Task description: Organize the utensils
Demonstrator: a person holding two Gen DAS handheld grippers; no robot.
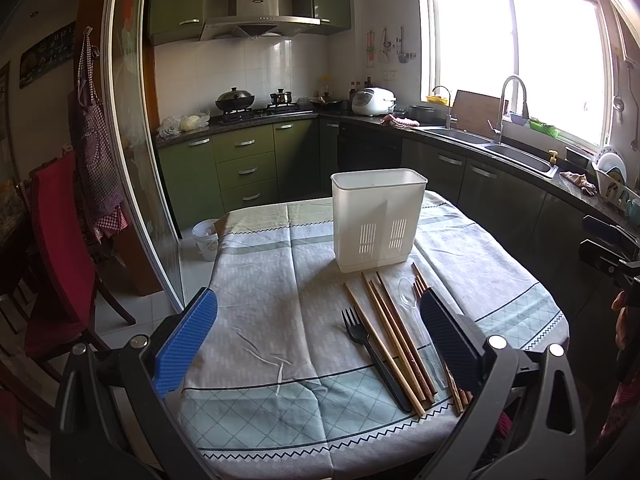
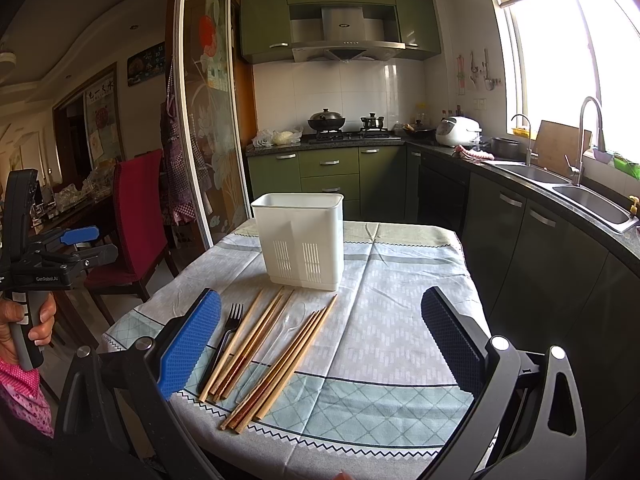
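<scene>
A white slotted utensil holder [image 1: 378,220] [image 2: 302,236] stands upright on the table, empty as far as I can see. In front of it lie a black plastic fork [image 1: 374,354] [image 2: 224,338], several wooden chopsticks [image 1: 394,336] [image 2: 280,356] and a clear plastic spoon [image 1: 410,300] [image 2: 286,330]. My left gripper [image 1: 320,336] is open above the near table edge, to the left of the utensils. My right gripper [image 2: 320,340] is open too, with the chopsticks lying between and below its blue fingers [image 2: 192,340]. The left gripper [image 2: 82,236] also shows at the left of the right wrist view, held by a hand.
The table carries a checked cloth [image 1: 280,280]. A red-covered chair [image 1: 60,248] stands at its left, a small white bin [image 1: 206,238] on the floor behind. Green cabinets, a stove and a sink counter [image 1: 500,148] run along the back and right.
</scene>
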